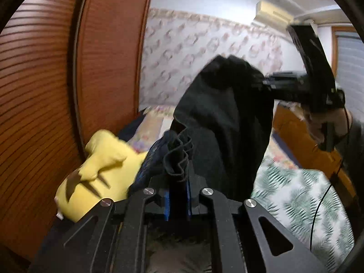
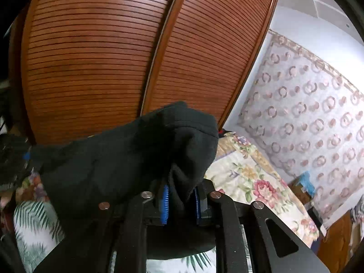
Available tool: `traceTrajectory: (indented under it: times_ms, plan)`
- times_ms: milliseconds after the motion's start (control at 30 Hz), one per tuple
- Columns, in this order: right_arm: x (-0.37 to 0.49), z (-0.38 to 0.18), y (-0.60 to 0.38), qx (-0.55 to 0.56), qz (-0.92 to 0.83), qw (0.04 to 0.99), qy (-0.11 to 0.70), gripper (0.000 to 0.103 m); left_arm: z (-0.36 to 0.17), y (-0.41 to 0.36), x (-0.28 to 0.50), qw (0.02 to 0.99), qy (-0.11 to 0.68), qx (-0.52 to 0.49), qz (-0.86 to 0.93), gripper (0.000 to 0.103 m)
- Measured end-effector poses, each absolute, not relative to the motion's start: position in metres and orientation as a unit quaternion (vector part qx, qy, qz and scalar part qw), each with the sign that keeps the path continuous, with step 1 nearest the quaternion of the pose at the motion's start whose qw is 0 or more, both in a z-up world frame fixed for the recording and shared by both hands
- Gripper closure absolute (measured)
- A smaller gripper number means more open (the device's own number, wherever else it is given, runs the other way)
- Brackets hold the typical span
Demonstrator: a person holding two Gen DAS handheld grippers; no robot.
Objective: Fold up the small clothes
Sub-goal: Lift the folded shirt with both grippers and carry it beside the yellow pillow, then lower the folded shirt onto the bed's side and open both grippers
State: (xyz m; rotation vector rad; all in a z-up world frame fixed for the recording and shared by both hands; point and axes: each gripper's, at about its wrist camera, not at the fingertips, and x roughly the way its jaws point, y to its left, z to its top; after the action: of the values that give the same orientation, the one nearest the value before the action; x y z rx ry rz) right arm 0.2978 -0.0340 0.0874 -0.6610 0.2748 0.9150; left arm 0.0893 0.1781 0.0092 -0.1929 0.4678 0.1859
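No writing can be read anywhere; one dark garment (image 1: 223, 122) hangs lifted above the bed (image 1: 302, 195), stretched between two grippers; the left gripper (image 1: 178, 195) is clamped on a bunched edge of it, and the right gripper (image 2: 180, 201) pinches another fold between its blue pads (image 2: 164, 204); beside the garment, toward the wardrobe, lies one yellow plush toy (image 1: 100, 173); behind stand two slatted wardrobe doors (image 2: 95, 52); farther off, patterned wallpaper (image 2: 307, 113) and one air conditioner (image 1: 271, 13).
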Motion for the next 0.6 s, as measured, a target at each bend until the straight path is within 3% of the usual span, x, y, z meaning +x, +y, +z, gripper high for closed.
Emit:
traceTrajectory:
  times_ms: [33,133,200,267,367,433,500,600]
  plan:
    - [0.305,0.082,-0.027,-0.305,0.432,0.837,0.137,0.082,0.002,0.180,0.090,0.961,0.242,-0.096,0.095,0.092]
    - [0.330,0.074,-0.023,-0.257,0.418,0.855,0.166,0.060,-0.013,0.192,0.094,0.954,0.262,-0.116,0.084,0.092]
    - [0.340,0.075,-0.026,-0.230,0.411,0.865,0.174,0.035,-0.016,0.191,0.090,0.953,0.264,-0.120,0.085,0.092]
    - [0.336,0.076,-0.034,-0.221,0.403,0.873,0.165,0.032,-0.016,0.190,0.087,0.953,0.264,-0.116,0.090,0.085]
    - [0.332,0.076,-0.052,-0.217,0.392,0.879,0.162,0.031,-0.009,0.188,0.078,0.957,0.254,-0.112,0.083,0.056]
    - [0.329,0.073,-0.066,-0.203,0.388,0.884,0.164,0.031,-0.002,0.183,0.074,0.961,0.245,-0.100,0.081,0.044]
    - [0.317,0.066,-0.072,-0.194,0.383,0.887,0.168,0.031,0.003,0.177,0.070,0.964,0.237,-0.092,0.073,0.020]
    - [0.303,0.051,-0.083,-0.184,0.367,0.894,0.177,0.031,0.009,0.163,0.067,0.967,0.235,-0.077,0.061,0.020]
